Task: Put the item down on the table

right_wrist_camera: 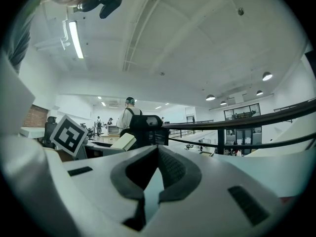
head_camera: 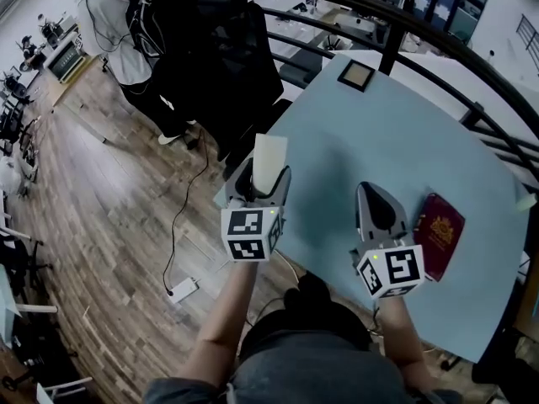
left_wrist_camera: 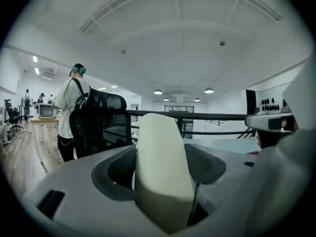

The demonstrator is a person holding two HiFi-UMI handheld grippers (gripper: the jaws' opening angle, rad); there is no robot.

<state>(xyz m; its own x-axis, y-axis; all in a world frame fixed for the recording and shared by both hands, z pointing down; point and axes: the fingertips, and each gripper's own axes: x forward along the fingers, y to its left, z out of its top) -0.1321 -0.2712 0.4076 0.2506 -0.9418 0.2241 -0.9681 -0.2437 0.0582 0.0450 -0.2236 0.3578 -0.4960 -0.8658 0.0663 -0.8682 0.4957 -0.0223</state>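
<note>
My left gripper point(head_camera: 265, 178) is shut on a cream, flat, card-like item point(head_camera: 269, 160) that sticks up out of its jaws, held over the near left corner of the pale blue table point(head_camera: 370, 141). In the left gripper view the same item point(left_wrist_camera: 163, 167) fills the gap between the jaws of the left gripper point(left_wrist_camera: 165, 174). My right gripper point(head_camera: 376, 199) is shut with nothing in it, above the table beside a dark red passport point(head_camera: 438, 232). In the right gripper view the jaws of the right gripper point(right_wrist_camera: 157, 171) meet at their tips.
A small framed square point(head_camera: 357, 75) lies at the table's far side. A black railing point(head_camera: 404, 23) curves round the table. A black office chair point(head_camera: 227, 49) and a standing person point(head_camera: 118, 32) are at the left. A cable and power strip point(head_camera: 183, 289) lie on the wooden floor.
</note>
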